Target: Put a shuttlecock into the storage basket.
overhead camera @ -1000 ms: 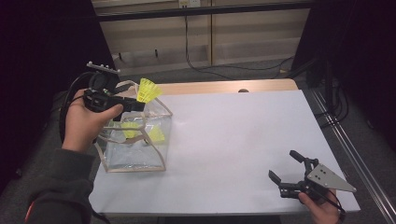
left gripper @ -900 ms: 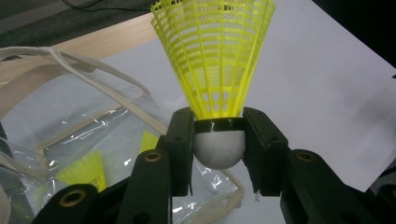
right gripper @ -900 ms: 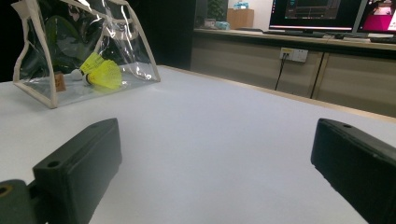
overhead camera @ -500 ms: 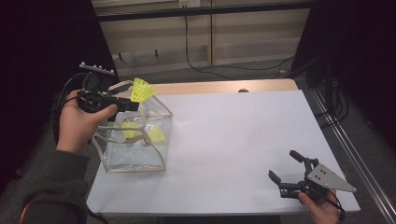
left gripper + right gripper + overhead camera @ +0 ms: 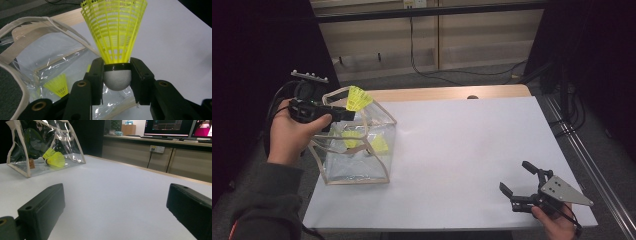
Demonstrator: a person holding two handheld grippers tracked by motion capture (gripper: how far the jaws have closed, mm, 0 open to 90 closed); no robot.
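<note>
So the left gripper (image 5: 343, 114) has a yellow shuttlecock (image 5: 356, 98) pinched by its white cork end, jaws shut snug on either side of the cork, skirt pointing up and away. Compared with a second ago the hand has drifted back toward the person's left and a bit higher, and the shuttlecock now sits up over the top rim of the clear bag (image 5: 362, 177), at its far-left corner, instead of over the middle of the opening. Honestly I can't tell from this alone whether it's coming out or about to be dropped in; my guess is it's being lifted out, since it's moving up and off the opening, but take that as a guess. The bag hasn't budged, same spot at the left edge of the white table (image 5: 462, 150). The right gripper (image 5: 518, 183) is parked at the near-right corner, jaws spread wide with nothing between them, well apart from everything, and it hasn't moved either. Count: three shuttlecocks I can make out, one in the jaws and two lying inside the bag (image 5: 55, 158), all yellow. There could be another hidden behind the plastic glare, can't rule it out. One bag, two grippers. In the left gripper view a second shuttlecock (image 5: 58, 85) shows through the plastic, down below the held one.
</note>
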